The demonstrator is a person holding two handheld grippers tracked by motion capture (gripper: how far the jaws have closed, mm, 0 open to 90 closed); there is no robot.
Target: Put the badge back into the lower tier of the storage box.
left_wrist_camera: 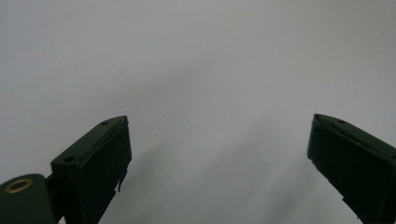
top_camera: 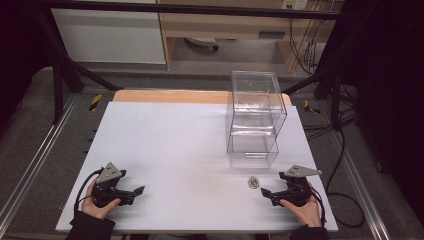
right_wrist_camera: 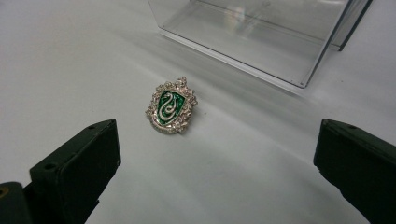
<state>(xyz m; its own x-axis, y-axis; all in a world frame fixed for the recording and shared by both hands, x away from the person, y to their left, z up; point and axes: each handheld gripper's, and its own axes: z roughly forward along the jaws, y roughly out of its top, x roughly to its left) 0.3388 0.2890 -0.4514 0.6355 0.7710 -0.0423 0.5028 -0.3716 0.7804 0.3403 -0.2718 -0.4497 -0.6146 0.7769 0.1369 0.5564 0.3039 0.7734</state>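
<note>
Badge (right_wrist_camera: 171,105) lay flat on the tabletop (top_camera: 175,150), just before the wide right tongs (right_wrist_camera: 217,163), near the clear box (top_camera: 254,120). Left tongs (left_wrist_camera: 217,158) gaped wide, empty. Could have skidded from a shallow pinch, being thin.

One green-and-silver badge (right_wrist_camera: 171,106), one clear plastic box (top_camera: 254,120), two tools, one white table (top_camera: 165,150).

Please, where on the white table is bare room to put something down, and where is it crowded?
Bare: the wide white table left of the clear box, from the far wooden edge down to the left tool, and the strip between both tools. Crowded: the right side, where the small green badge lies between the box and the right tool.
</note>
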